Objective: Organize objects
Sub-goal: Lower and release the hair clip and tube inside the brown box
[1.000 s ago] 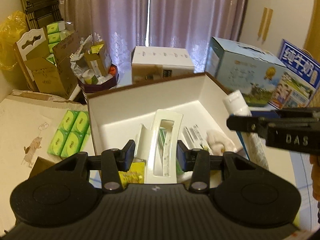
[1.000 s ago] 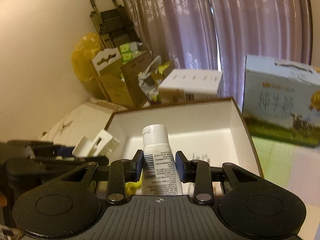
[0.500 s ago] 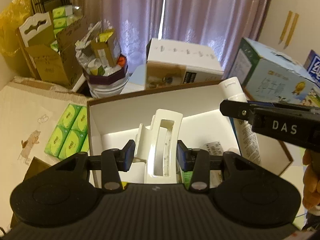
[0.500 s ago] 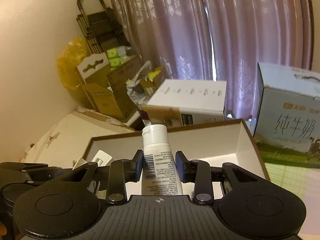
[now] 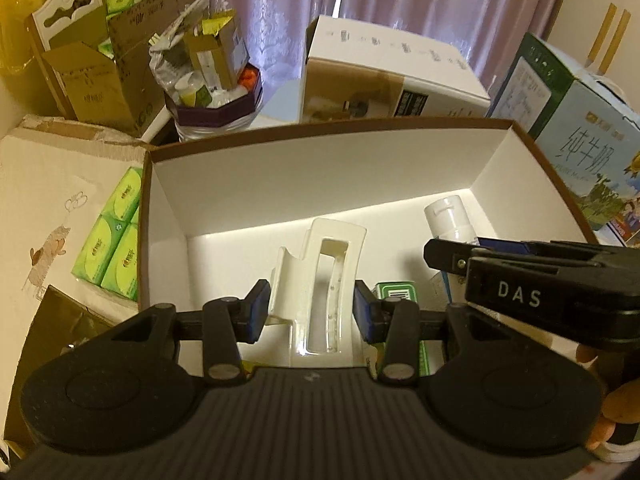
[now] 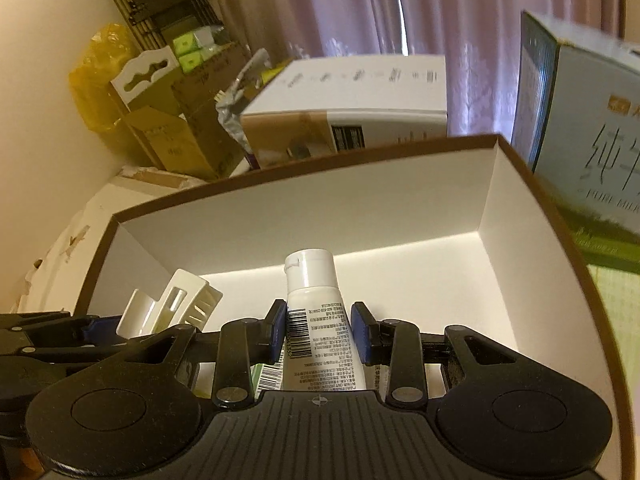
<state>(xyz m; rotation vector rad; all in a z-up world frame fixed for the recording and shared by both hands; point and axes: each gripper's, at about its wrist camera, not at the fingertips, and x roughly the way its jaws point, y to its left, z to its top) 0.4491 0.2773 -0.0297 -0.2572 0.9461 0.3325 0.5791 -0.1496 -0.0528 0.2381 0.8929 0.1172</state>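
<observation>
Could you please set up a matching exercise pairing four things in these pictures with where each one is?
Things:
1. white tube
2. white plastic holder
3. green tissue packs
4. milk carton box

Places:
A. outside the open box, by its left wall
B. between the left gripper's pads
C. outside the open box, past its right wall
D. between the right gripper's pads

Pairs: 1-D, 2-B, 3-A, 4-C
</observation>
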